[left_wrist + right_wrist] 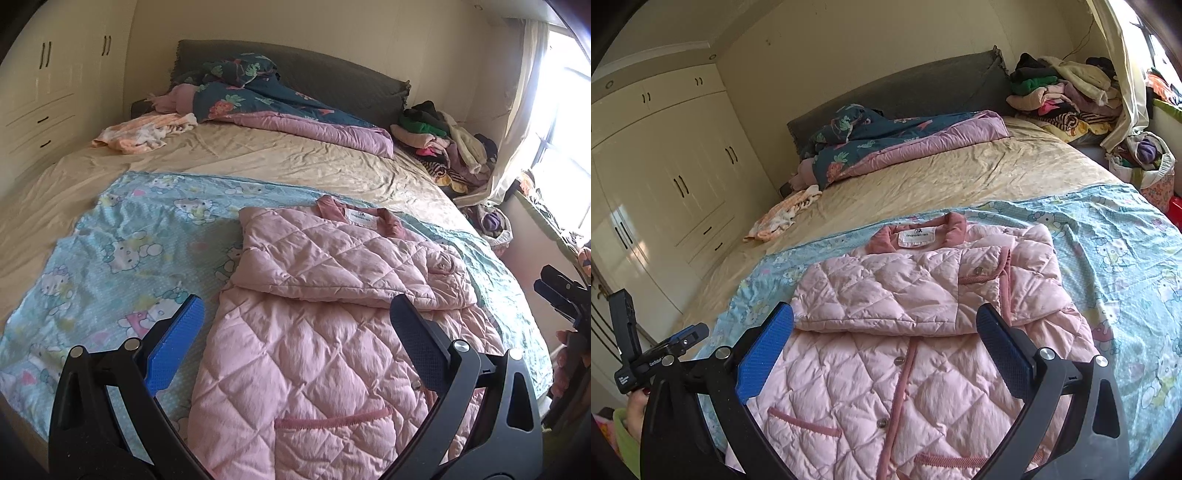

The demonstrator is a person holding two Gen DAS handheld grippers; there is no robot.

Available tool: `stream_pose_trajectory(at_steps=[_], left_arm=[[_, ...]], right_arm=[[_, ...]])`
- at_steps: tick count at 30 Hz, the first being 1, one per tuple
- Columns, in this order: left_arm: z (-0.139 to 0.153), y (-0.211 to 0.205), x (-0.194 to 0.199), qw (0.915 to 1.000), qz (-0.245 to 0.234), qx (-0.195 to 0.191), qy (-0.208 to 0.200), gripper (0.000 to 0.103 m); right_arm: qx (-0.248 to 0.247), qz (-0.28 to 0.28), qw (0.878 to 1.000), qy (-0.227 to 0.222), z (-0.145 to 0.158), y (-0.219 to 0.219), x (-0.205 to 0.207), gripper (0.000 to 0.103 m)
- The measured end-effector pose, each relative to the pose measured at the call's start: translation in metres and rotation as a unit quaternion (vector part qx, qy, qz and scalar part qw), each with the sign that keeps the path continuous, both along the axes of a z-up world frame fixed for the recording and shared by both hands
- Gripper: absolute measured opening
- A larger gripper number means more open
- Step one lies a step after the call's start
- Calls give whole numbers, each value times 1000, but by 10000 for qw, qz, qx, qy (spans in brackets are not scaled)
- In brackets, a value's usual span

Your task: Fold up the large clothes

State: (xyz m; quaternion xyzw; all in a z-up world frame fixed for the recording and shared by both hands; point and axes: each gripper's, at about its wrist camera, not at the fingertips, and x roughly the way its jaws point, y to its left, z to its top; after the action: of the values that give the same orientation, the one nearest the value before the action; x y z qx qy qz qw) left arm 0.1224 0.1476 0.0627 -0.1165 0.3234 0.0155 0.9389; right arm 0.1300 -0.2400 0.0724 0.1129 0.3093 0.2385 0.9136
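Pink quilted jacket (905, 332) lies front-up on a light blue cartoon-cat print sheet (122, 236) spread over the near part of the bed (258, 155), close to the bed's near edge. Diamond stitching, puffy fabric, darker pink trim along the front placket, pocket openings and collar. White label visible inside the collar. Buttons down the placket; at least 3 show in the right wrist view. 2 trimmed pockets near the hem. Both sleeves are folded in across the chest, one lying over the other in a thick band, a cuff with a button on top.

Left gripper (295, 325): fingers spread wide, nothing between them, poised above the jacket's lower half. Right gripper (886, 332): likewise wide apart, empty, over the lower front of the jacket. A hand (635, 410) holding the left tool shows at the lower left of the right wrist view.

Beyond the sheet, tan bedsheet wrinkled. Floral duvet (266, 99) bunched against the dark headboard (923, 92). Small peach garment (144, 133) near the far left corner. Clothes pile (1063, 96) at the far right corner. Cream wardrobe (665, 166) along the left side.
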Motion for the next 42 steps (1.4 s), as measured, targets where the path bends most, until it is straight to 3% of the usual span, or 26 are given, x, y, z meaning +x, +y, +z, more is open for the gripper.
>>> stream_pose_trajectory(at_steps=[17,42], left_arm=[[-16,6,-42,9999,113,-70,5,94],[-60,-6,-83,9995,-86,29,316,94]], right_arm=[[-77,-100,9996,-260,5,-29,-44,99],[-489,-263,9984,-105,-26,-65,-93,99]])
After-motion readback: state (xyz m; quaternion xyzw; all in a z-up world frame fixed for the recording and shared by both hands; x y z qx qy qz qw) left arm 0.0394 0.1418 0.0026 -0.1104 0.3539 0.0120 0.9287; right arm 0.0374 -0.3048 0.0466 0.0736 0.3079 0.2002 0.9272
